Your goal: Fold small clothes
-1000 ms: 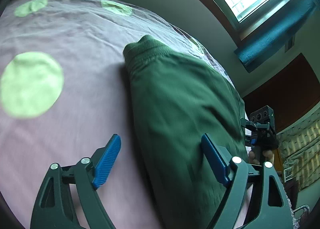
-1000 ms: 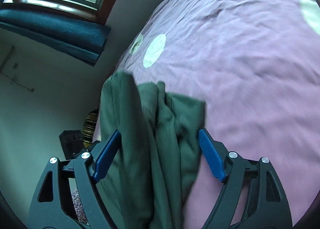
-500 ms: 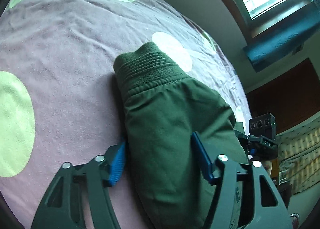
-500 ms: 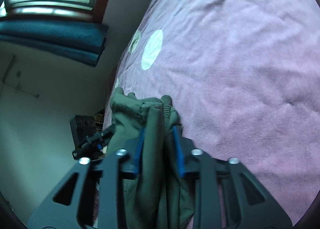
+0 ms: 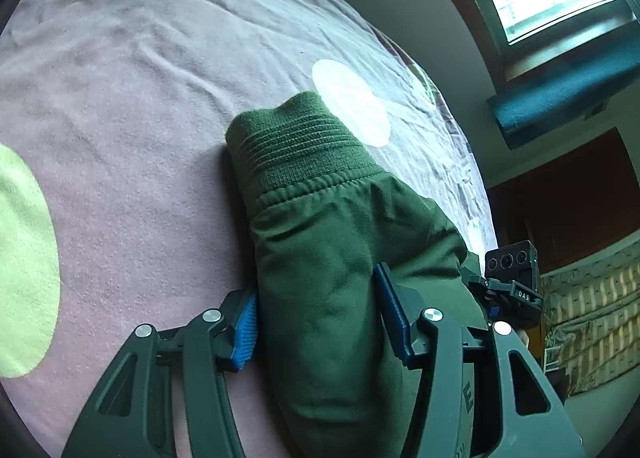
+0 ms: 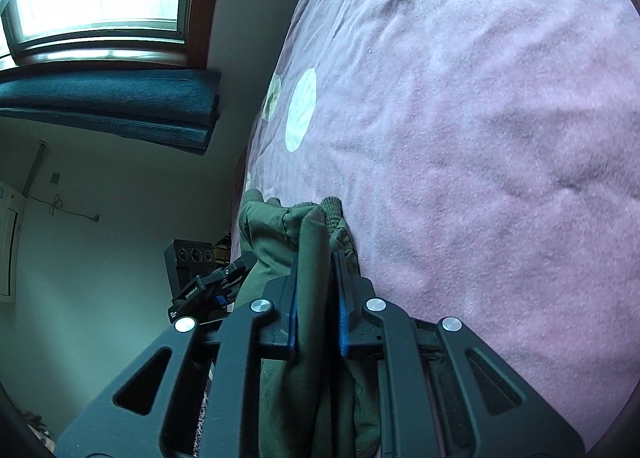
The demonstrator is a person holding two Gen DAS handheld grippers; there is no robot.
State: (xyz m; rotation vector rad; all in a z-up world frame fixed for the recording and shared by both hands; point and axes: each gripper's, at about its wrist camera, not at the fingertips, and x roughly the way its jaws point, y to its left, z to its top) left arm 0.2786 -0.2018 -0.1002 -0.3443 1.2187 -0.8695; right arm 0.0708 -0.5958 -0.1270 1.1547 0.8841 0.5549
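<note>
Item: right gripper (image 6: 315, 298), fingers clamped on a bunched fold of the green garment (image 5: 336, 258); left gripper (image 5: 316, 322), fingers pressed against both sides of the garment's bulk, near the ribbed cuff (image 5: 296, 146), garment lying on the pink spotted bedspread (image 5: 120, 98). Risk: the left hold spans thick padding and looks shallow, so layers may slip and the fold skew. Only the left view shows the cuff laid flat; only the right shows the pinched edge.
</note>
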